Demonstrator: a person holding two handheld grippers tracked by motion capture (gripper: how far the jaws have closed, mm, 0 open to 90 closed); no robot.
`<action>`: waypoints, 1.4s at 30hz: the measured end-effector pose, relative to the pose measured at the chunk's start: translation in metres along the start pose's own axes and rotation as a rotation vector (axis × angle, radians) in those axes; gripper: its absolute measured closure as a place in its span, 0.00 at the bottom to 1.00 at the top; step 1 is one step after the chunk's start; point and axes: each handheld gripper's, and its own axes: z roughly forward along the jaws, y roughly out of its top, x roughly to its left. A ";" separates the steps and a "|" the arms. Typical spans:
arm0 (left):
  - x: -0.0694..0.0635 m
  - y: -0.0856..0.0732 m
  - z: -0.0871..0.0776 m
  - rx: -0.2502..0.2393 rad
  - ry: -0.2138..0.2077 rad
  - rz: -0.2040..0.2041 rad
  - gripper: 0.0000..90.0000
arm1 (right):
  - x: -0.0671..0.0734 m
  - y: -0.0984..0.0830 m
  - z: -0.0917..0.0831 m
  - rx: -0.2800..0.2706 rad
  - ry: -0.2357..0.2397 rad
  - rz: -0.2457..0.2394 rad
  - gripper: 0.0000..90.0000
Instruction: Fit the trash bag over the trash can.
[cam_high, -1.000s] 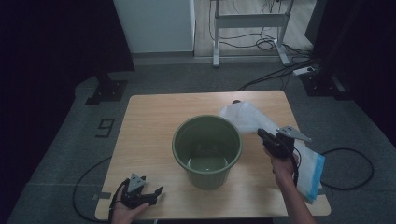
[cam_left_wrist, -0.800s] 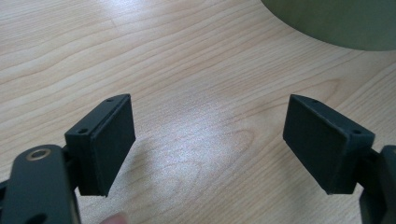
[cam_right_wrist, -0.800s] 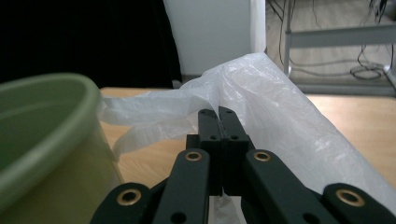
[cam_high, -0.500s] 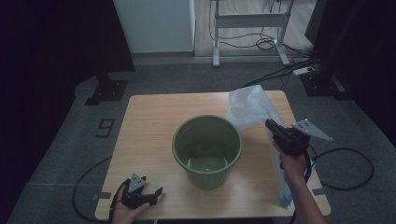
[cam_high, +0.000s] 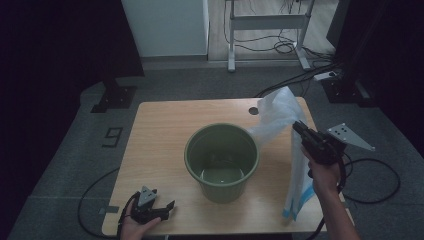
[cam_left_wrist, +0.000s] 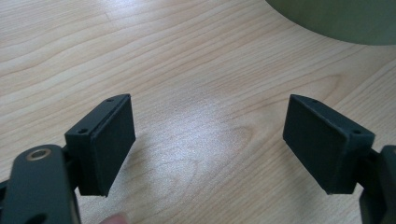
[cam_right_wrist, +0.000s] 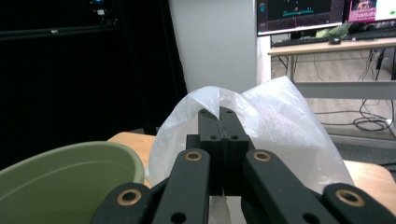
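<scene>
On the right half of the bench (cam_high: 160, 130), beside the green bucket (cam_high: 221, 161): right gripper (cam_high: 298, 128) clamped on a fold of thin white plastic bag (cam_high: 278, 112), held clear of the wood, the bag's long tail (cam_high: 296, 185) hanging down to the near edge. In the right gripper view, jaws pressed together with film bunched between and above them (cam_right_wrist: 280, 121), bucket rim (cam_right_wrist: 70, 163) low and to the left. At the near left corner: left gripper (cam_high: 165, 207) resting on the bench, jaws apart over bare wood (cam_left_wrist: 205, 140), nothing between.

Probably mid-lift, preparing to line the bucket. Next: carry the bag over the bucket's mouth, bring the idle left gripper across to catch the opposite edge, spread the opening. Care needed with the limp tail, likely to drag or snag on the rim.
</scene>
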 end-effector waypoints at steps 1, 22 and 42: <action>0.000 0.000 0.000 0.001 0.000 0.001 0.19 | 0.000 0.002 -0.001 -0.002 0.003 -0.005 0.99; 0.000 0.000 0.001 0.004 -0.006 -0.004 0.19 | 0.030 0.056 -0.023 -0.102 0.077 -0.072 0.99; 0.000 0.000 0.002 0.021 -0.012 -0.007 0.19 | 0.058 0.044 -0.034 -0.110 0.176 -0.101 0.99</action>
